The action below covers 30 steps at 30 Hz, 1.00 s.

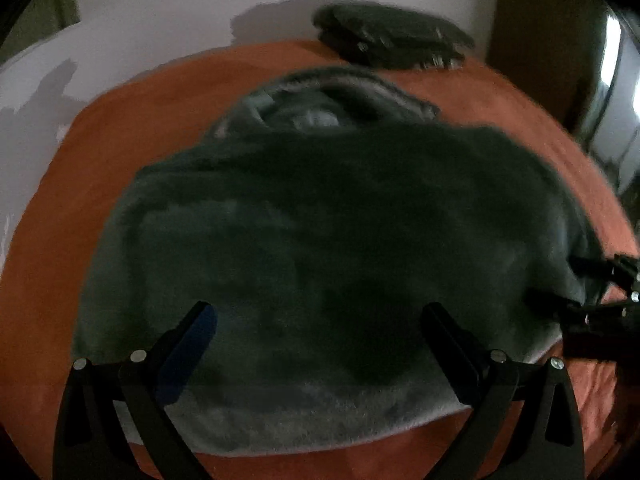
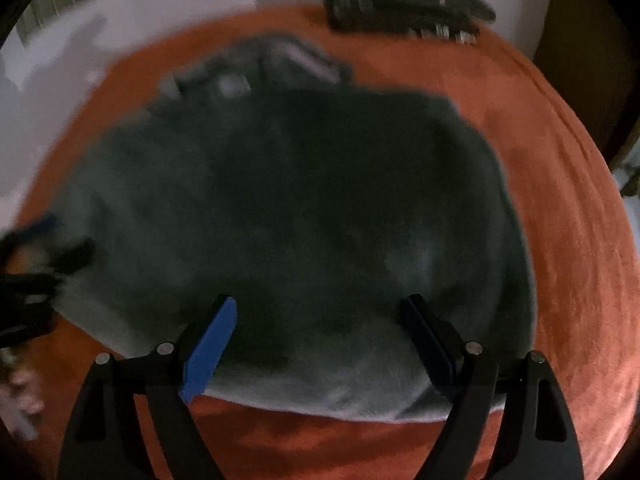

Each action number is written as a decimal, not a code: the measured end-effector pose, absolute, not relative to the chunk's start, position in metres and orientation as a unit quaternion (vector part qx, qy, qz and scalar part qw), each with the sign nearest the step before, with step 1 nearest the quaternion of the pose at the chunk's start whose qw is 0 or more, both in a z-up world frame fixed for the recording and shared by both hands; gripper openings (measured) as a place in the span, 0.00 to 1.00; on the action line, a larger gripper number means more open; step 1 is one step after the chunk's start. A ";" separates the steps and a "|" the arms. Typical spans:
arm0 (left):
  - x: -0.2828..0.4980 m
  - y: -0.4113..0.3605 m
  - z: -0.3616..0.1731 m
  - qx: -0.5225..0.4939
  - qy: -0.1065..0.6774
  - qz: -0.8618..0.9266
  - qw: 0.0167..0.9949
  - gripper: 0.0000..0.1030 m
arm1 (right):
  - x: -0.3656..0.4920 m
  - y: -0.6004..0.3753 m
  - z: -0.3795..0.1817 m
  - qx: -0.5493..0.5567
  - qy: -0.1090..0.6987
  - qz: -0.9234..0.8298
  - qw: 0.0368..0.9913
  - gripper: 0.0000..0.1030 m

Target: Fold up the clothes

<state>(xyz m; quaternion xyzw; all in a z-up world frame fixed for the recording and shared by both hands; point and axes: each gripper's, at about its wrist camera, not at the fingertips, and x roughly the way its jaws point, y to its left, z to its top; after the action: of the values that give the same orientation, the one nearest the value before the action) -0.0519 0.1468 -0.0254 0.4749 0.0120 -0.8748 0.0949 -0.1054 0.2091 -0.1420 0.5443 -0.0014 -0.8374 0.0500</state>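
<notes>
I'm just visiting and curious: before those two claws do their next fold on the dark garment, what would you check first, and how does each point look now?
1. Left gripper open, nothing between its jaws: ok.
2. Right gripper open, nothing held: ok.
3. Dark garment lying spread on the orange cover: ok.
4. Near hem within the cover's edge: ok.
5. Folded pile at the far edge, apart from the garment: ok.
6. Wrinkles or bunching in the cloth: cannot tell, pictures dark and blurred.
</notes>
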 end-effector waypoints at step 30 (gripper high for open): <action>-0.036 0.150 -0.051 0.490 0.010 -0.864 0.113 1.00 | -0.098 0.211 -0.146 0.553 -0.008 -0.830 0.067 0.83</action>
<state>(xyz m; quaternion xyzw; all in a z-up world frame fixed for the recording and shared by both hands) -0.0363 0.1504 -0.0510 0.4904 0.0100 -0.8640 0.1133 -0.0983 0.2110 -0.1456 0.5530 -0.0077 -0.8304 0.0669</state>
